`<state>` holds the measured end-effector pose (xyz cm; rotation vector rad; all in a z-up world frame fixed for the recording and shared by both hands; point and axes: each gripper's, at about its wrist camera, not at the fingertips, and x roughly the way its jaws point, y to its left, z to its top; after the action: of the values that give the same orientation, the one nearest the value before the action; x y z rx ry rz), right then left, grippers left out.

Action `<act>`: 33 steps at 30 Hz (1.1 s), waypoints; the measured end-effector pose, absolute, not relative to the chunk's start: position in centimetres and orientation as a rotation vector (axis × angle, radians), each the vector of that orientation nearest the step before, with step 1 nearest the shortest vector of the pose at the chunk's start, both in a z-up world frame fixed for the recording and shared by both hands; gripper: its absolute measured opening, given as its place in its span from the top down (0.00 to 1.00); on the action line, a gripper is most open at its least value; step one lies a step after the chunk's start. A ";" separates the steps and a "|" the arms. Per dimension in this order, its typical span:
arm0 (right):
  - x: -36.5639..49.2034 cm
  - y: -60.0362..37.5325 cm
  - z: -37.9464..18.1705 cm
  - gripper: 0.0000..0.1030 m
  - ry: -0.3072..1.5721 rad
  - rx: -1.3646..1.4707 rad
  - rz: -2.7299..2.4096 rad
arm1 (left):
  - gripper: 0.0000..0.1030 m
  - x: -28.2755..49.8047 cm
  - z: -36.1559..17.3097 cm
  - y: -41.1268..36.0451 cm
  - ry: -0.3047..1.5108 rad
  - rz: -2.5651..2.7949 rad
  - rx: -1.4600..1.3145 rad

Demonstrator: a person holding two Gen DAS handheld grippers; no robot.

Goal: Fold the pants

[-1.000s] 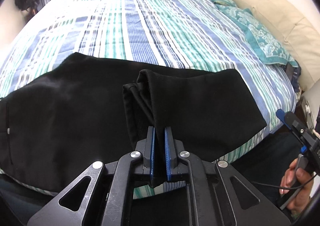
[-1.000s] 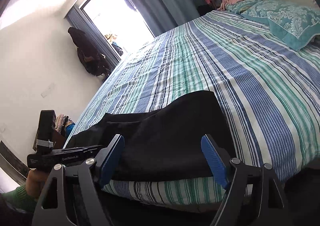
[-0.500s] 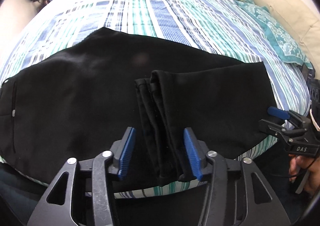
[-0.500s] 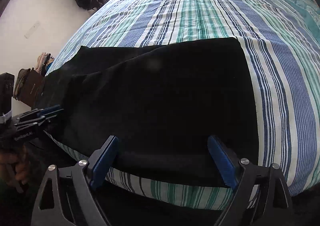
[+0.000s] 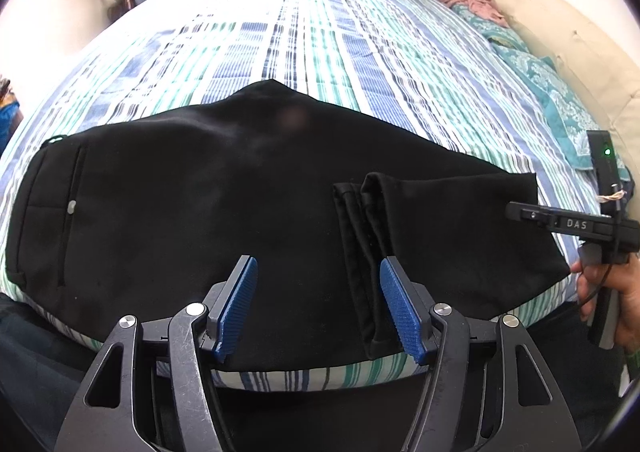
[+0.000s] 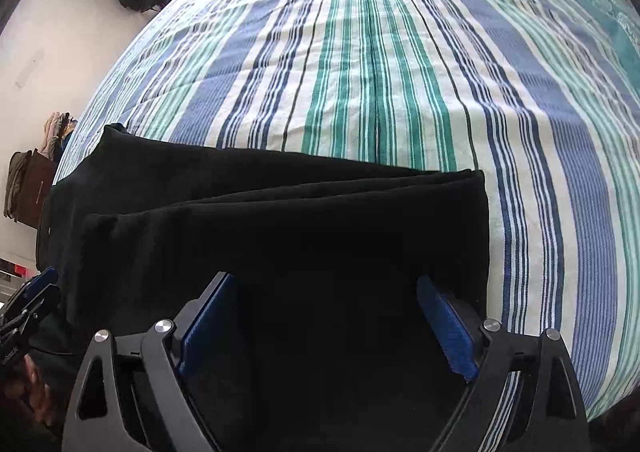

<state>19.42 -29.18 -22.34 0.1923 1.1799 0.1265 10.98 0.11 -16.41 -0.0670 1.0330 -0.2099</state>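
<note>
Black pants lie folded across the near edge of the striped bedspread, waistband end to the left with a back pocket and a small pale button showing, and the leg cuffs doubled back on top toward the right. Left gripper hovers low over the cloth, jaws spread wide, blue pads apart, nothing between them but fabric lying flat below; its right pad sits just beside the cuff hems. Over on the right, the right gripper pokes in from the side in the left wrist view, marked DAS, held in a hand at the frame edge. From the right wrist view, the right gripper is down over the folded end of the pants, jaws wide too, pads on either side of dark cloth, gripping nothing. Layered fold edges run left to right ahead of it, and the squared end stops short of the blue and green stripes. A teal patterned pillow sits well off to the right by the cream headboard.
</note>
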 end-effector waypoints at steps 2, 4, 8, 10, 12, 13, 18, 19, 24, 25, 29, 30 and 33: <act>18.2 -29.0 -20.4 0.11 1.141 0.215 0.125 | 0.35 10.9 -16.2 0.6 1.020 -0.197 -0.078; 15.8 -28.5 -17.8 0.11 1.053 0.203 0.127 | 0.35 11.0 -16.1 1.3 1.012 -0.187 -0.108; 10.7 -27.4 -17.1 0.07 0.941 0.123 0.047 | 0.33 11.6 -16.1 1.7 1.000 -0.173 -0.154; 10.3 -27.2 -20.4 0.07 1.042 0.110 0.049 | 0.32 11.8 -16.2 1.6 1.000 -0.176 -0.159; 10.3 -27.4 -22.7 0.06 1.098 0.102 0.057 | 0.32 11.8 -16.2 1.4 1.005 -0.179 -0.147; 9.9 -27.5 -22.2 0.06 1.059 0.092 0.051 | 0.32 11.6 -16.0 1.3 1.000 -0.177 -0.139; 10.1 -25.6 -17.4 0.07 0.941 0.087 0.066 | 0.24 11.3 -15.5 2.4 0.964 -0.145 -0.165; 10.3 -24.5 -16.6 0.07 0.918 0.074 0.094 | 0.24 11.4 -15.6 2.6 0.967 -0.141 -0.178; 12.4 -17.8 -18.9 0.07 0.963 -0.041 0.262 | 0.24 11.6 -15.4 2.9 0.970 -0.140 -0.186; 12.9 -16.7 -20.5 0.07 1.001 -0.070 0.283 | 0.24 11.5 -15.3 3.1 0.969 -0.139 -0.189; 13.4 -15.8 -21.7 0.06 1.071 -0.077 0.289 | 0.22 11.3 -15.0 4.6 0.962 -0.124 -0.214; 13.3 -16.0 -20.6 0.06 1.054 -0.053 0.290 | 0.19 11.3 -15.0 5.1 0.960 -0.112 -0.224; 13.1 -15.7 -17.4 0.06 0.955 -0.036 0.291 | 0.18 11.7 -15.8 6.9 0.983 -0.067 -0.285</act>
<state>13.09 -15.69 -17.37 -0.0360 0.9548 0.2908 11.70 6.91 -15.79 -0.2847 0.9831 -0.0671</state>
